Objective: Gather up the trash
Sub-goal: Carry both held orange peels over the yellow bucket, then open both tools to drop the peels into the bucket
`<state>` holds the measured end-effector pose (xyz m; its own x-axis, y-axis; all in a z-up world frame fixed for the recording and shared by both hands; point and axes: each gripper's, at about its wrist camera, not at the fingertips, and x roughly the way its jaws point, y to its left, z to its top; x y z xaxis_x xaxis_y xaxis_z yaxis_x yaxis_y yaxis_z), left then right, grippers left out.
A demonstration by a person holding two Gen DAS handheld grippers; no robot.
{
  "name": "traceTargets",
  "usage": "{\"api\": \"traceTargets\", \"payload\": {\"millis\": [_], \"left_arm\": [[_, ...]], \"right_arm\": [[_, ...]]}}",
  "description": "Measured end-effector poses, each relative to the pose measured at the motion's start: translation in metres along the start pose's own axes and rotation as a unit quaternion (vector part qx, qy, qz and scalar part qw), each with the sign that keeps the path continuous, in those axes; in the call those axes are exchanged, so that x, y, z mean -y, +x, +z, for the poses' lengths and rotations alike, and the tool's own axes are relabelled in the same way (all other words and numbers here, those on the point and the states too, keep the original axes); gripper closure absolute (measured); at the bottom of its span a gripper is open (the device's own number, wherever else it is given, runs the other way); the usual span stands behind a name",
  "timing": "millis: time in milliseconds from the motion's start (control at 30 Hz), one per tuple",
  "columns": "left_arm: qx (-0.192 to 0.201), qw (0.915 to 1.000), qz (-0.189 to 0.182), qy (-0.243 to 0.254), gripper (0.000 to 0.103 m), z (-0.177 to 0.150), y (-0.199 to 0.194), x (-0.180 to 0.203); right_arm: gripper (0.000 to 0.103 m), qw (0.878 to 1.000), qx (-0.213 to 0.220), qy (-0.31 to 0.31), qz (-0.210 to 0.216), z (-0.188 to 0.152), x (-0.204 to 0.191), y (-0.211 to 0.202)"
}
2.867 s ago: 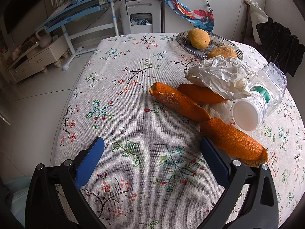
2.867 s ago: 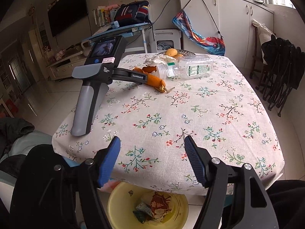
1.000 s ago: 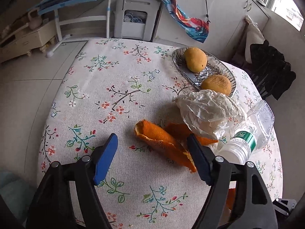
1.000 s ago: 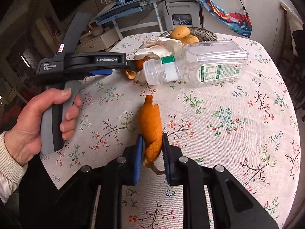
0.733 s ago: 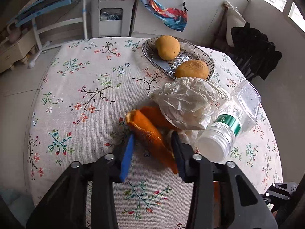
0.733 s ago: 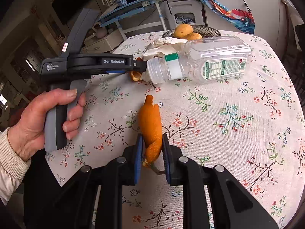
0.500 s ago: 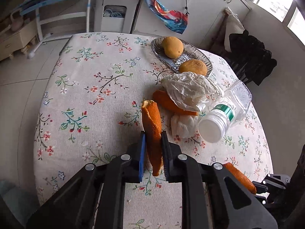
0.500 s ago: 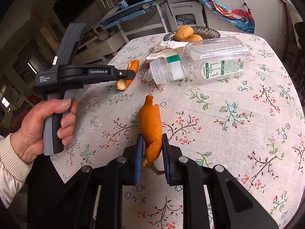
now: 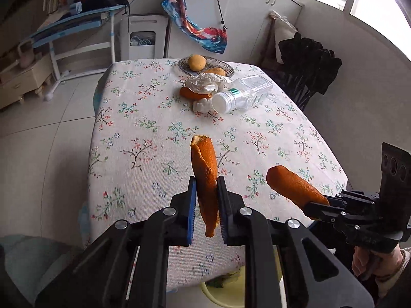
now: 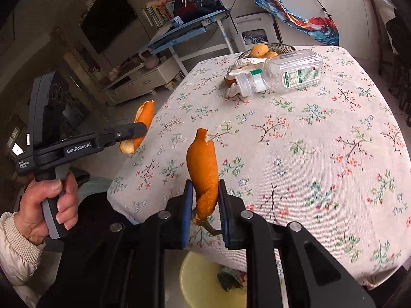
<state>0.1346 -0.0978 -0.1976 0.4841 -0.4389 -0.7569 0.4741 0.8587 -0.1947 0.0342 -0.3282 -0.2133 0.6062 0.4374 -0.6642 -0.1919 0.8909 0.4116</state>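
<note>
1. The left gripper (image 9: pixel 206 200) is clamping a curled strip of orange peel (image 9: pixel 205 177) between its blue pads; the strip is standing upright at lower centre of the left wrist view, clear of the tablecloth (image 9: pixel 143 118).
2. The right gripper (image 10: pixel 205 202) is pinching a second orange peel (image 10: pixel 204 169) at lower centre of its own view, jaws narrow and pressing on the rind, the stalk end hanging below the pads.
3. Each tool is appearing in the other's view: the right one at the lower right of the left view, its peel pointing toward frame centre; the left one at middle left of the right view, carried by the person's hand (image 10: pixel 46 205).
4. Remaining trash is lying in the upper centre of the left view: a third peel (image 9: pixel 191 93), crumpled white paper (image 9: pixel 205 82) lying over it, and an empty plastic bottle (image 9: pixel 244 95) on its side, touching the paper. Behind them a fruit dish (image 9: pixel 226 68) is holding two whole fruits, which are probably not trash.
5. A yellow bin (image 10: pixel 203 282) is showing at the bottom edge of the right view, below the table's near edge, with scraps already inside.
6. Step in hand, as judged: both peels are being carried off the table toward the bin.
7. The next move calls for bringing each gripper over the bin mouth and opening the jaws only once the peel is hanging inside the rim; the light, curled rind could cling to a pad or drop outside.
</note>
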Motion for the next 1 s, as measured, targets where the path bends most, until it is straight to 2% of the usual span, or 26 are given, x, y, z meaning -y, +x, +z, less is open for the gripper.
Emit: {"api": "traceTargets", "payload": {"millis": [300,500,600,700,867,1000], "left_arm": [[0.012,0.9996,0.004,0.024,0.088,-0.056,-0.049,0.029],[0.017,0.9990,0.004,0.042,0.088,-0.074,-0.066,0.044],[0.017,0.9987,0.003,0.049,0.088,-0.081,-0.069,0.050],[0.013,0.9982,0.001,0.058,0.088,-0.088,-0.069,0.057],[-0.002,0.9972,-0.010,0.074,0.088,-0.098,-0.060,0.073],[-0.031,0.9951,-0.030,0.089,0.087,-0.112,-0.043,0.088]], "right_arm": [[0.083,0.998,-0.045,-0.022,-0.023,-0.074,-0.041,-0.024],[0.083,0.996,-0.063,-0.025,-0.050,-0.095,-0.048,-0.025],[0.077,0.995,-0.072,-0.023,-0.066,-0.101,-0.046,-0.023],[0.065,0.996,-0.055,-0.011,-0.075,-0.102,-0.041,-0.029],[0.061,0.997,-0.011,0.016,-0.074,-0.099,-0.031,-0.043],[0.052,0.996,0.040,0.035,-0.073,-0.096,-0.025,-0.059]]}}
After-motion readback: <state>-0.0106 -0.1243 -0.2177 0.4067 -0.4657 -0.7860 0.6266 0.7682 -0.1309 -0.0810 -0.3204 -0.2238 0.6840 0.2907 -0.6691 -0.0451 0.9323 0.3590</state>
